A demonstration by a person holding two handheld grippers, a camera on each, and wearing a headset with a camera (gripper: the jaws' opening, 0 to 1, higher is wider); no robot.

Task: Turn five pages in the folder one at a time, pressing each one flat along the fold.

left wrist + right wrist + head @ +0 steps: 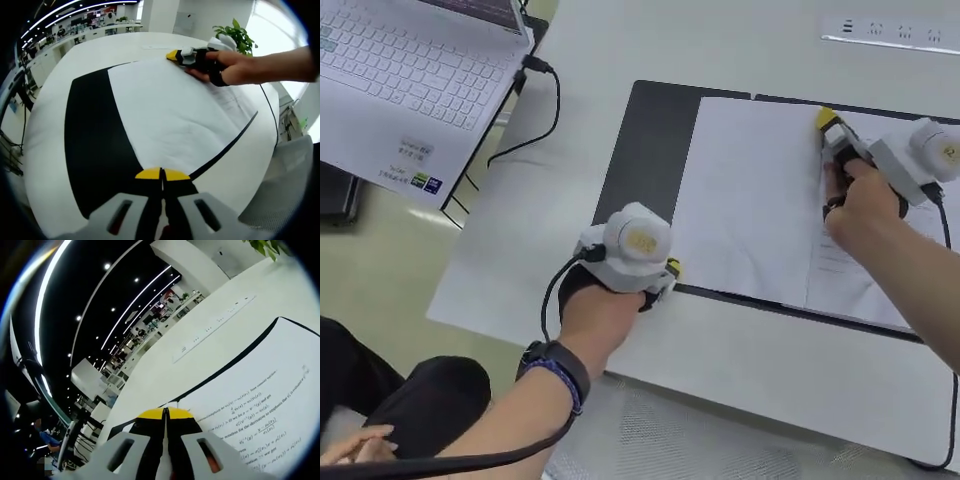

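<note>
At one open folder (642, 150): left gripper (162, 174) and right gripper (165, 413), both closed.

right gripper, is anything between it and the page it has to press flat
Nothing visible stands between them. The right gripper, jaws shut, sits on the white page near the far end of the fold. The left gripper rests apart at the folder's near edge, and the laptop cable lies off to the folder's left.

Cut off and unreadable

The folder (638, 150) runs off the right edge, the laptop (405, 75) off the far left; print on the right page (840, 270) is too small to read; a hand (860, 200) partly covers the right gripper (827, 120).
</note>
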